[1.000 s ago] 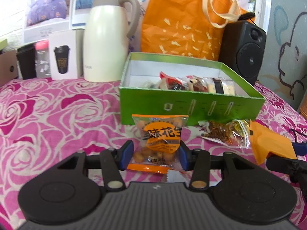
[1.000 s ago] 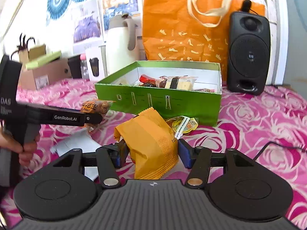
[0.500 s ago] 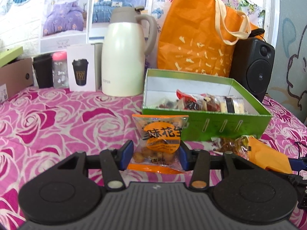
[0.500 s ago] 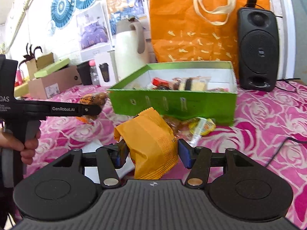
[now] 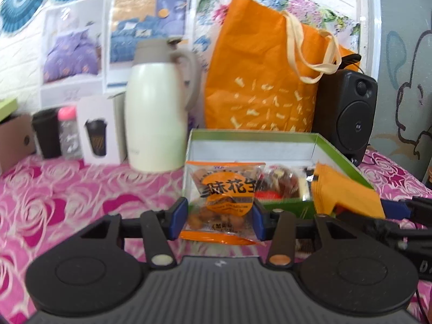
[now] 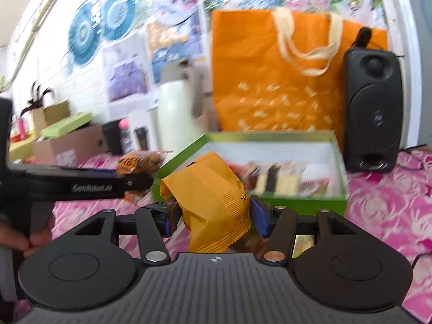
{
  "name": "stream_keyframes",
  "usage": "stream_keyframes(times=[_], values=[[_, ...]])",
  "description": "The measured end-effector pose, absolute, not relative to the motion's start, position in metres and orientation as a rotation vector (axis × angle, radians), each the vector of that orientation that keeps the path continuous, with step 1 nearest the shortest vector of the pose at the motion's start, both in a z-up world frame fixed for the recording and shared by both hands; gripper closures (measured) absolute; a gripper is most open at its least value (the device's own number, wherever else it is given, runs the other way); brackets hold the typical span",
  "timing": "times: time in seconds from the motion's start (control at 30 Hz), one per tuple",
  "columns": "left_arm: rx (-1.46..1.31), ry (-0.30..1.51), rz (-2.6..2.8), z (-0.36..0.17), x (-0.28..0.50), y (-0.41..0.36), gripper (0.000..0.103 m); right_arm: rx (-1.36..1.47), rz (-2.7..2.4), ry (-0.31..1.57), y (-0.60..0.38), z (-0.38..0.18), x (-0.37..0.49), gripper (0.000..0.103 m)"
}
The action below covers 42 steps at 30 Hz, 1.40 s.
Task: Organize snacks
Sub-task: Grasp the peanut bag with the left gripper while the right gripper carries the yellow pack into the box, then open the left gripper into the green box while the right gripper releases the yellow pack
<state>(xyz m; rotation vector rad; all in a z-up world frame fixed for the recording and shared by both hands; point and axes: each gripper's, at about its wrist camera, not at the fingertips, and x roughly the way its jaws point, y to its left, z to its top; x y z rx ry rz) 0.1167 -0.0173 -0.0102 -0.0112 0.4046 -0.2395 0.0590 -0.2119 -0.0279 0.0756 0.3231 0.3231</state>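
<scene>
Our left gripper (image 5: 220, 217) is clamped on the peanut packet (image 5: 225, 199), held upright just in front of the green box (image 5: 343, 156), whose near-left corner sits at 12 o'clock from the packet. Our right gripper (image 6: 213, 216) pinches the orange packet (image 6: 213, 202) at the box's near-left corner. More snacks (image 6: 280, 179) lie inside the box, on the pink rose cloth (image 5: 67, 189).

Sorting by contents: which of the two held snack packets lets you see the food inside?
The peanut packet in the left hand-held gripper: clear film. The right hand-held gripper's plain orange packet is opaque.
</scene>
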Motion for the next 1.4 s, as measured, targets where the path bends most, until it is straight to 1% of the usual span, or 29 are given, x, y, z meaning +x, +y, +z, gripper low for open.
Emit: stream_keyframes(times=[0.2,0.37,0.6,0.7,0.77,1.07,1.27,1.33,1.4], values=[[-0.002,0.378,-0.268,0.002,0.155,-0.037,0.055,0.136,0.213,0.294,-0.238,-0.018,0.084,0.012],[-0.077,0.396,-0.215,-0.002,0.191,-0.048,0.056,0.182,0.133,0.291,-0.241,-0.023,0.107,0.012],[-0.044,0.416,-0.206,-0.017,0.197,-0.049,0.055,0.06,0.11,0.29,-0.22,-0.034,0.127,0.012],[-0.038,0.412,-0.193,-0.021,0.199,-0.05,0.054,0.056,0.107,0.311,-0.218,-0.038,0.137,0.012],[-0.035,0.41,-0.189,-0.022,0.2,-0.051,0.051,0.054,0.095,0.323,-0.217,-0.041,0.143,0.012],[0.015,0.439,-0.149,-0.035,0.212,-0.057,0.05,0.014,0.098,0.322,-0.207,-0.044,0.155,0.012],[0.017,0.422,-0.129,-0.032,0.209,-0.054,0.042,-0.021,0.094,0.317,-0.201,-0.043,0.161,0.012],[0.018,0.409,-0.122,-0.029,0.207,-0.053,0.041,-0.049,0.09,0.311,-0.199,-0.045,0.161,0.009],[0.019,0.399,-0.118,-0.027,0.204,-0.052,0.04,-0.047,0.088,0.308,-0.199,-0.046,0.161,0.003]])
